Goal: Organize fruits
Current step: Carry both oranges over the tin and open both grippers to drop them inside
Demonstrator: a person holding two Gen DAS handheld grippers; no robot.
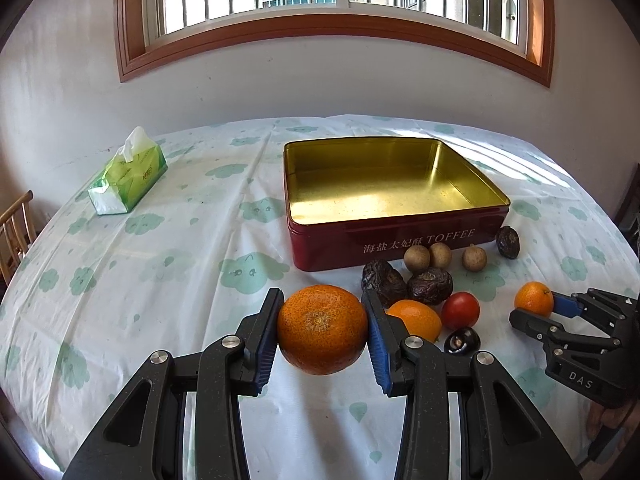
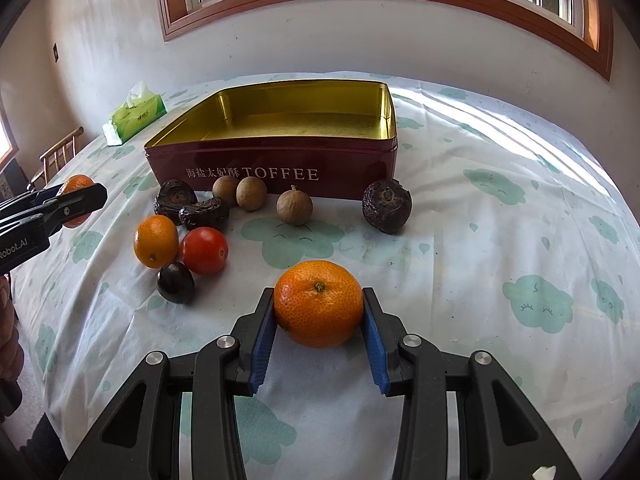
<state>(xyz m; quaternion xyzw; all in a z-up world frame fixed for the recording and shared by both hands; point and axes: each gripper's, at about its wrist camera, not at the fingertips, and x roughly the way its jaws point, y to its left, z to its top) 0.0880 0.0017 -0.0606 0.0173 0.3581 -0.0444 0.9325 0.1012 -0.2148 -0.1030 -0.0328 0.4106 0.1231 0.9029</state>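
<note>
Left wrist view: table [image 1: 168, 320] in clouded cloth; red tin [image 1: 396, 248] ahead of left gripper [image 1: 322, 330], lid off, nothing inside; tissue pack [image 1: 128, 180] far ahead-left; loose fruit between gripper and tin, to its right; left gripper clamped on a mandarin [image 1: 322, 328], seemingly clear of cloth. Right wrist view: right gripper [image 2: 319, 316] with pads against a second mandarin [image 2: 319, 304] resting on cloth; tin ahead-left; dates, longans, tomato [image 2: 205, 250], kumquat [image 2: 156, 241], grape [image 2: 176, 282] at its left. Step, judged: pick done both sides, no fruit in the tin yet. Next calls for carrying forward over the tin rim, then opening low.
</note>
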